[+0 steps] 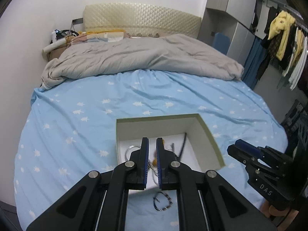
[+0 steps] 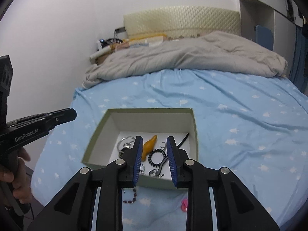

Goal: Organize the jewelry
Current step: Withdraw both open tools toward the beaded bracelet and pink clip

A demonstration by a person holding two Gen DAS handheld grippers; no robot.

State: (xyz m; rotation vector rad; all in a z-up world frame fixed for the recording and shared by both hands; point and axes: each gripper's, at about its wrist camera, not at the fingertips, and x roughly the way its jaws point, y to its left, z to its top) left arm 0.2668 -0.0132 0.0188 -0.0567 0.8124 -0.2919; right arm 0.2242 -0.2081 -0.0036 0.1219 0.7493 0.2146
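A: Since the task is to sort jewelry, why is the box (image 2: 100, 134) sitting open in the lower middle of both frames?

B: It reads as the collecting place. It lies on the bed with several pieces already inside: silver rings (image 2: 126, 141) at its left, an orange piece (image 2: 149, 146) in the middle, a black coiled band (image 2: 156, 156) beside that, and a thin dark cord (image 2: 183, 138) leaning into the right corner.

A: And the grippers?

B: The left gripper (image 1: 152, 161) hangs above the box, jaws nearly closed with only a narrow slit between the blue pads. A pale twisted strand shows through that slit, but whether it is pinched or just lies below I cannot tell. The right gripper (image 2: 155, 159) has its jaws a modest way apart and nothing between them (the box contents simply show through the gap).

A: So what is left?

B: By my reading, loose pieces at the bottom of the right wrist frame: a dark beaded bracelet (image 2: 131, 197) in front of the box's near wall, and a small pink item (image 2: 184, 205) to its right.

A: The surroundings?

B: A light blue sheet (image 1: 77, 104) with white leaf prints, somewhat wrinkled. A grey duvet (image 1: 134, 57) is bunched across the upper middle, a cream quilted headboard (image 1: 142, 19) behind it against a white wall. Clothes (image 1: 281, 36) hang at the upper right of the left wrist frame (a yellow garment stands out).
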